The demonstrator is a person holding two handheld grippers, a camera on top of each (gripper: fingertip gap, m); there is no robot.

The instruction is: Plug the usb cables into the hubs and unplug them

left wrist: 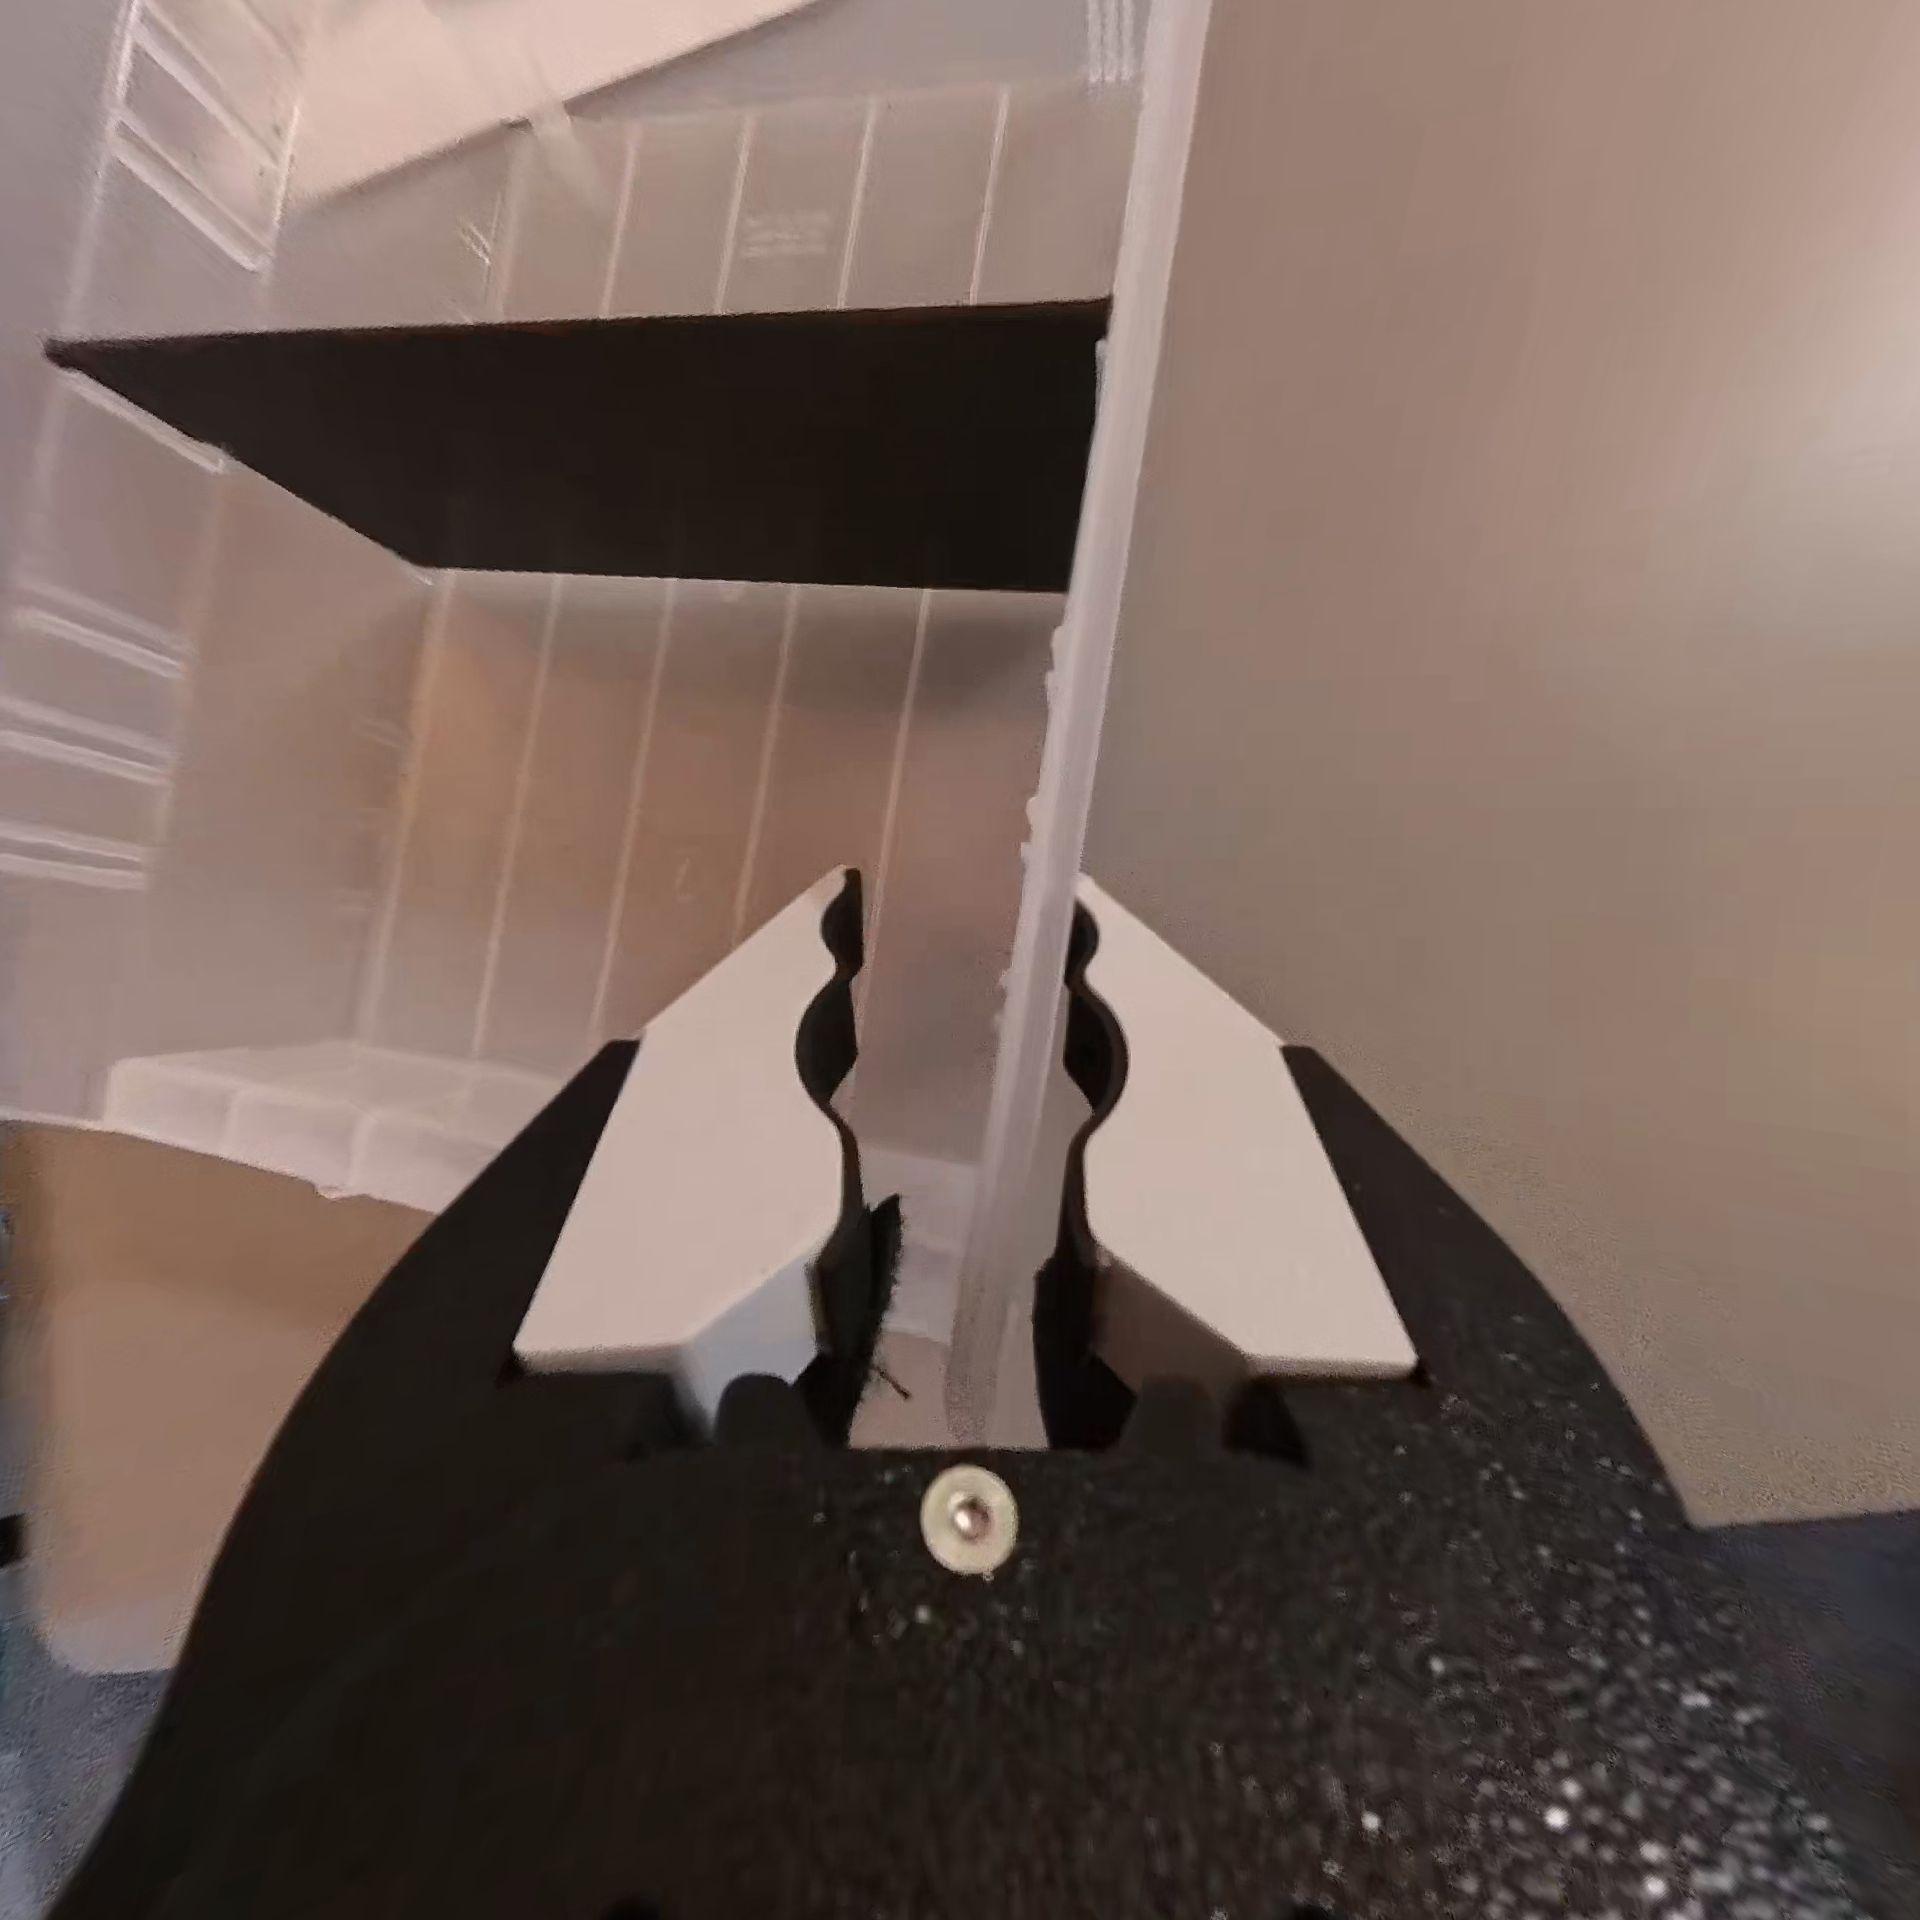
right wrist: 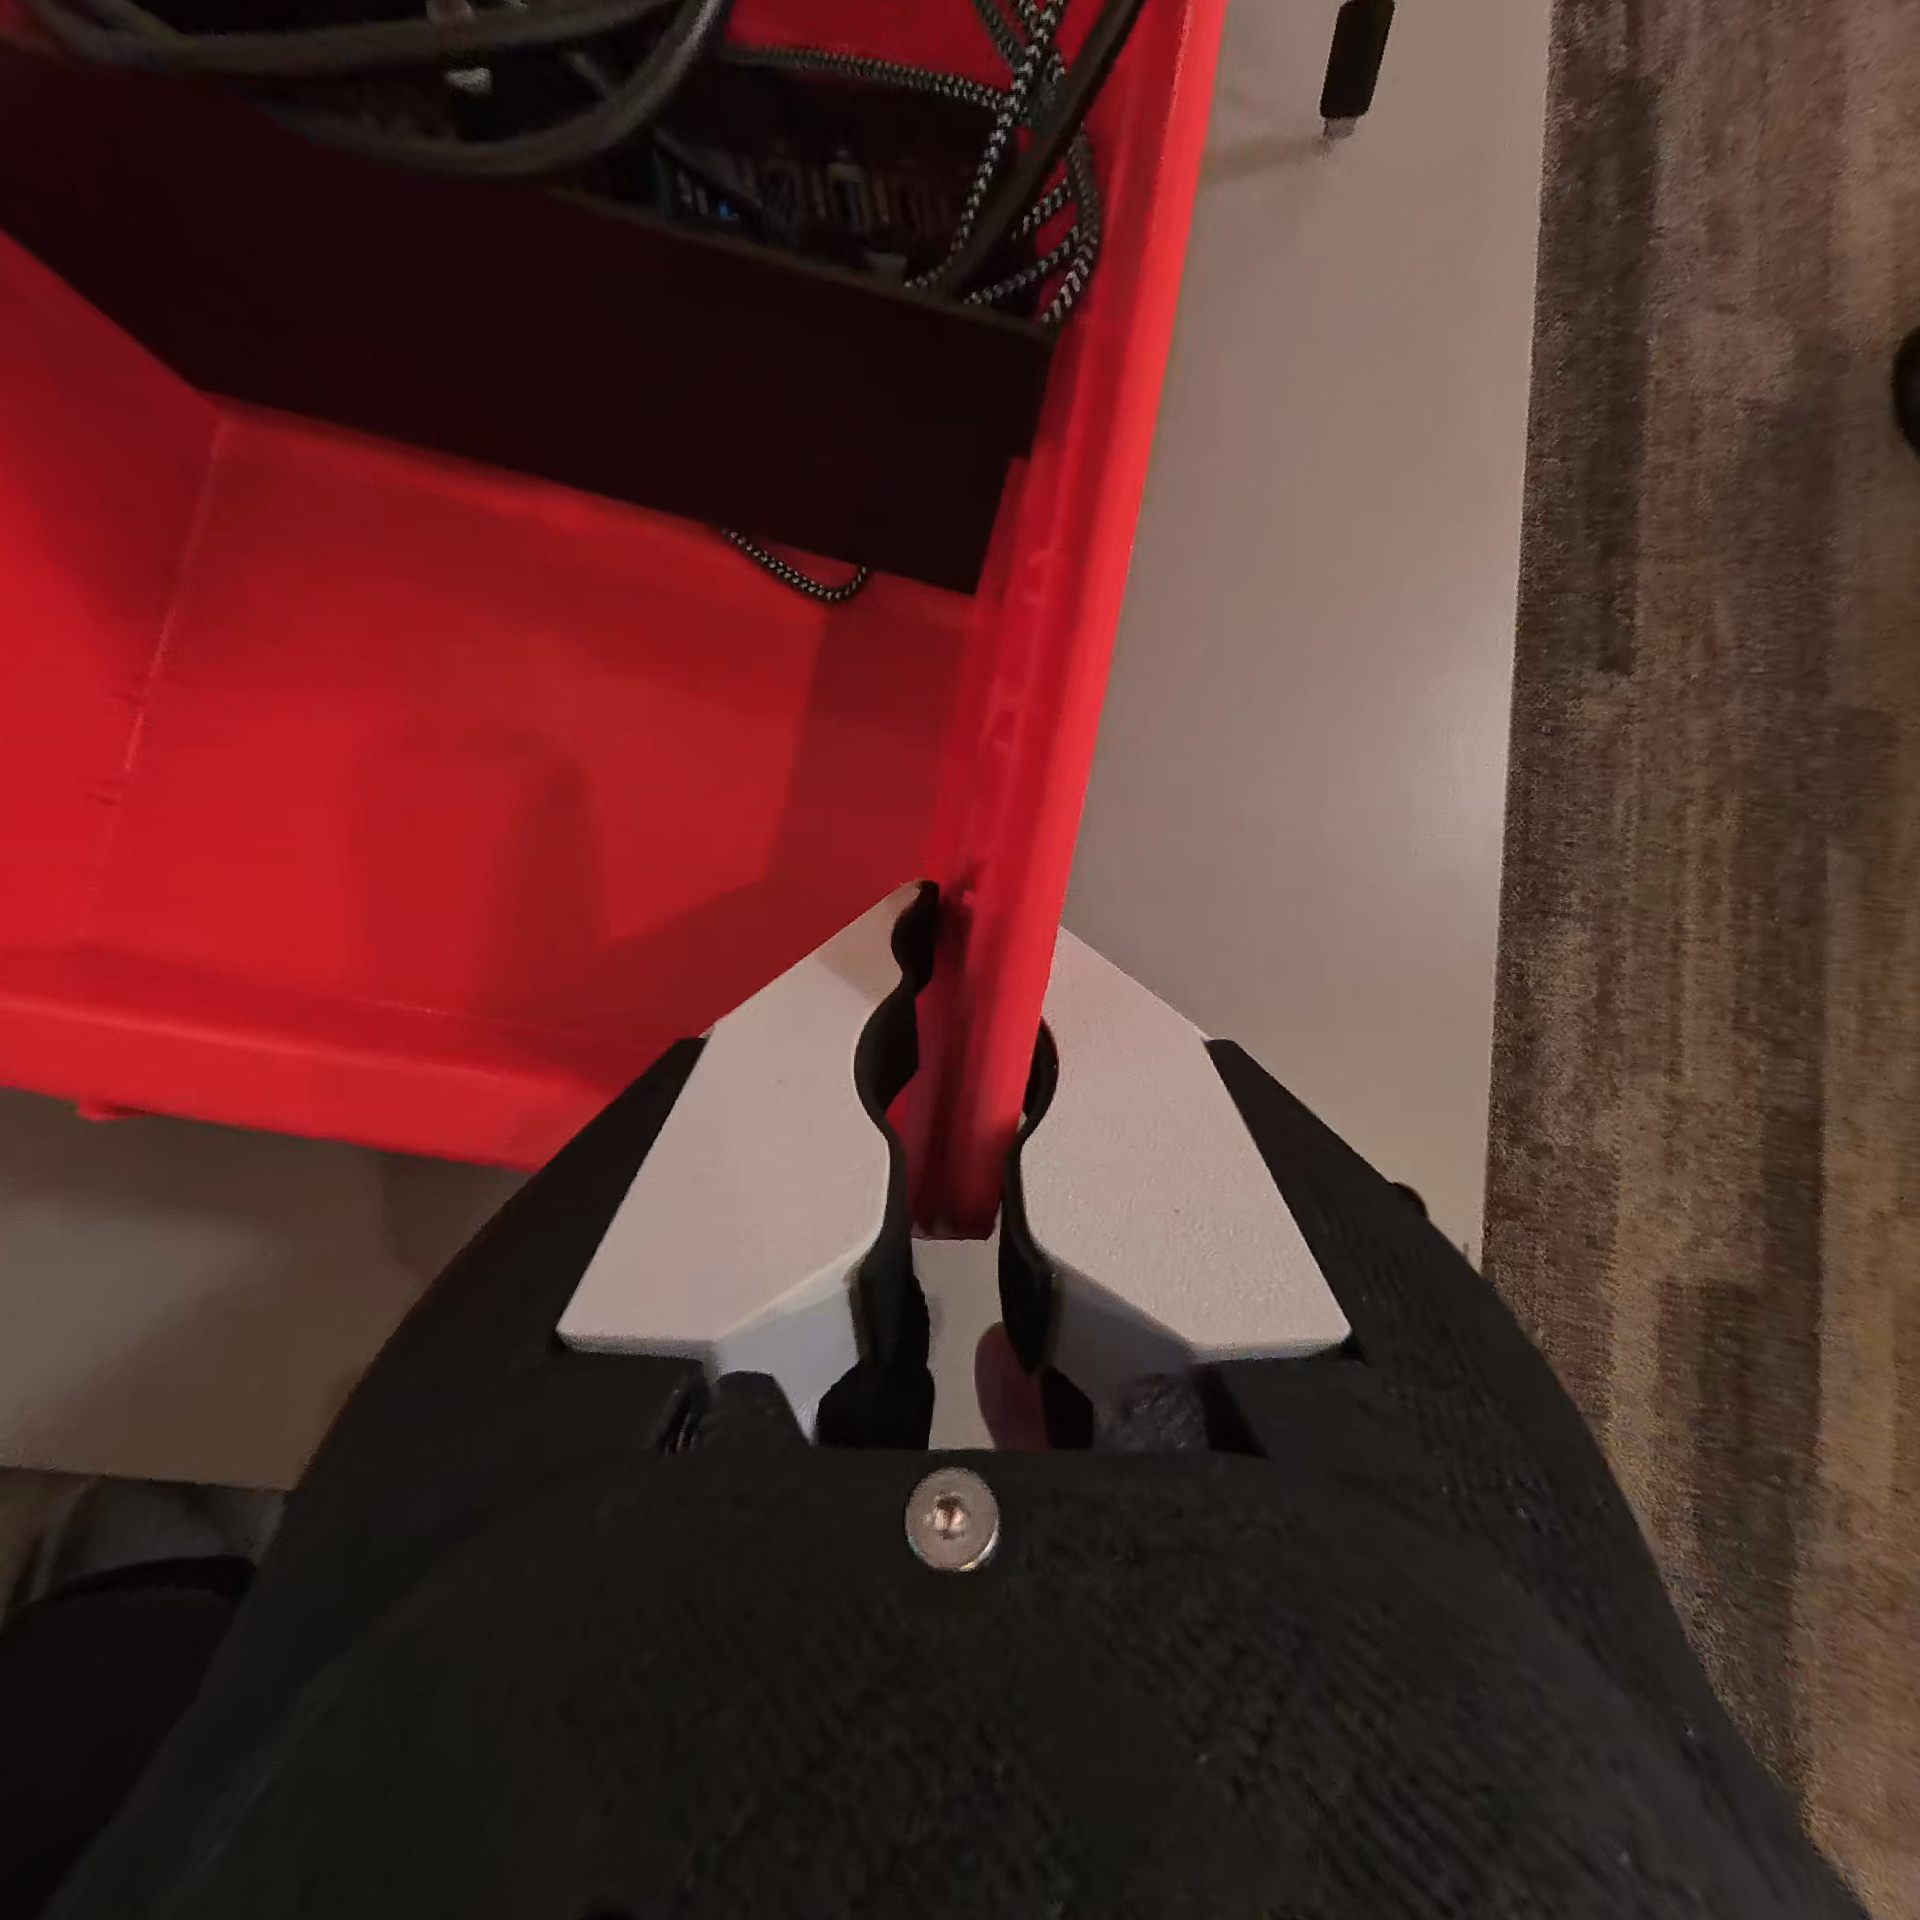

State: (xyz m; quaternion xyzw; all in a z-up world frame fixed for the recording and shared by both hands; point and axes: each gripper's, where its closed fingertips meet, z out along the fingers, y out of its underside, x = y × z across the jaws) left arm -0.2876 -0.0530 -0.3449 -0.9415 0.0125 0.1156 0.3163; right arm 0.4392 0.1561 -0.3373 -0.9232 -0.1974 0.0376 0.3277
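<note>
My right gripper is shut on the right wall of a red bin, near its front corner. At the far end of the red bin, behind a black divider, lie several braided and black USB cables and a dark hub with blue ports. My left gripper is open and straddles the right wall of a clear plastic bin. The wall rests against the right finger; the left finger stands apart from it. A black divider spans the clear bin. I see no cables in that bin.
Both bins stand on a white table, which also shows in the left wrist view. The table edge runs along the right, with grey-brown carpet beyond it. A small black object lies on the table at the far right. Across from one pair of fingers to the other is roughly 75 cm.
</note>
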